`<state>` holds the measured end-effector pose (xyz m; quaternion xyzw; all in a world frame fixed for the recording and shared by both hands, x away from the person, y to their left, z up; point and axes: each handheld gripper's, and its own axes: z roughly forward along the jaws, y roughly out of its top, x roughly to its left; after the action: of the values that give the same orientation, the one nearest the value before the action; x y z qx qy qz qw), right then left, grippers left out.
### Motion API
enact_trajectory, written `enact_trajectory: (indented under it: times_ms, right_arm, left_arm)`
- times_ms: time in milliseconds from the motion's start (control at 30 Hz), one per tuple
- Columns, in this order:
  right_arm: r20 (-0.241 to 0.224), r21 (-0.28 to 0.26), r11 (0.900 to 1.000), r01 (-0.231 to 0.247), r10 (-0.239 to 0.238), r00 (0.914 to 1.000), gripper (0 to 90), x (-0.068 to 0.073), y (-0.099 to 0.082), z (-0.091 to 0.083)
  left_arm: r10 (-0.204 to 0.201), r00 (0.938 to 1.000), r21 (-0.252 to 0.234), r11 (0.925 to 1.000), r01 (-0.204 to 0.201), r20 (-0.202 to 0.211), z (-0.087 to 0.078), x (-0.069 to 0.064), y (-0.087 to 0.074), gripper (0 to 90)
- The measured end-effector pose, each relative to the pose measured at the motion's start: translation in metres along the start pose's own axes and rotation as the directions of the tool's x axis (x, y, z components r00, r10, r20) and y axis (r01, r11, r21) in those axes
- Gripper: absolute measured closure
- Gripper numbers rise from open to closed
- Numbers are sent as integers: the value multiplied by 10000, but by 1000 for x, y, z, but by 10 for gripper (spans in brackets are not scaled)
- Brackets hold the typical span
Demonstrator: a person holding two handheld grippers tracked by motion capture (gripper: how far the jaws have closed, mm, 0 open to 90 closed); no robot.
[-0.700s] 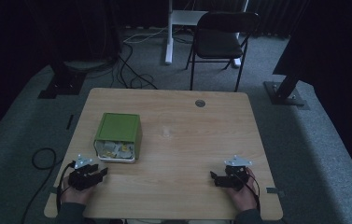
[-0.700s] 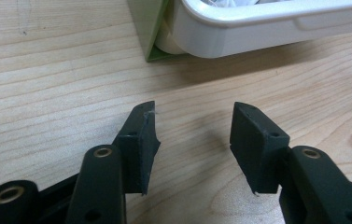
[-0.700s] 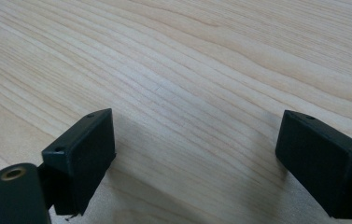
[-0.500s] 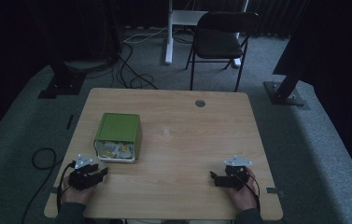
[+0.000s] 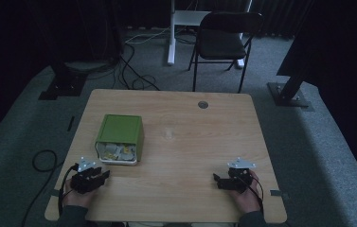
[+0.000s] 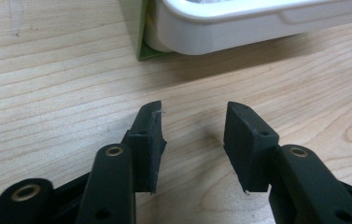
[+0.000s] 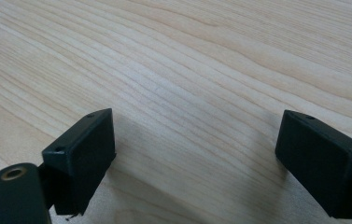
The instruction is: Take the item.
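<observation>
A green box (image 5: 120,131) lies on its side on the left half of the wooden table (image 5: 185,137). Its open end faces the near edge, where a white tray (image 5: 115,153) with several small pale and yellow pieces sits in it. In the high view my left gripper (image 5: 104,174) rests on the table just in front of the box. The left gripper view has my left gripper (image 6: 192,135) open over bare wood, with the white tray (image 6: 239,23) and a green box edge (image 6: 138,28) close ahead. My right gripper (image 5: 217,180) rests near the front right. My right gripper (image 7: 194,149) stands wide open, holding nothing.
A round grommet (image 5: 203,104) sits near the table's far edge. Behind the table stand a black chair (image 5: 223,40) and a white desk leg (image 5: 171,33). Cables (image 5: 133,71) lie on the grey carpet, and black stand bases (image 5: 290,94) flank the table.
</observation>
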<state>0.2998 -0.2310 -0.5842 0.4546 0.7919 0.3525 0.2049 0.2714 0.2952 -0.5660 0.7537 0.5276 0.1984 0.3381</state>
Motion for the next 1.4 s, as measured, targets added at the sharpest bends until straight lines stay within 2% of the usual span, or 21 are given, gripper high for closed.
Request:
enact_trajectory:
  times_ms: [267,500,667,833,967,1033,1267,1400]
  right_arm:
    - [25,5,10000,-25,25,10000,115,0,0,0]
    - [36,1,10000,-33,33,10000,115,0,0,0]
    - [47,0,10000,-51,51,10000,115,1,0,0]
    - [62,4,10000,-62,62,10000,115,1,0,0]
    - [70,3,10000,-72,72,9999,115,1,0,0]
    - [81,3,10000,-83,83,9999,115,1,0,0]
    - [95,0,10000,-98,98,9999,115,1,0,0]
    - [103,1,9999,-112,112,9999,115,1,0,0]
  left_arm:
    - [15,10000,-231,9997,-13,71,-4,-3,0,594]
    - [348,9992,-210,9992,-344,184,-6,-9,3,600]
    - [523,9976,-612,9969,-494,463,-14,-16,9,606]
    - [814,9954,-716,9944,-777,514,-18,-22,12,606]
    - [879,9945,-817,9932,-831,571,-20,-25,14,614]
    - [873,9944,-900,9926,-816,603,-22,-27,17,614]
    - [1301,9896,-1188,9854,-1223,606,-30,-36,31,597]
    - [1476,9868,-1242,9825,-1385,668,-29,-39,39,576]
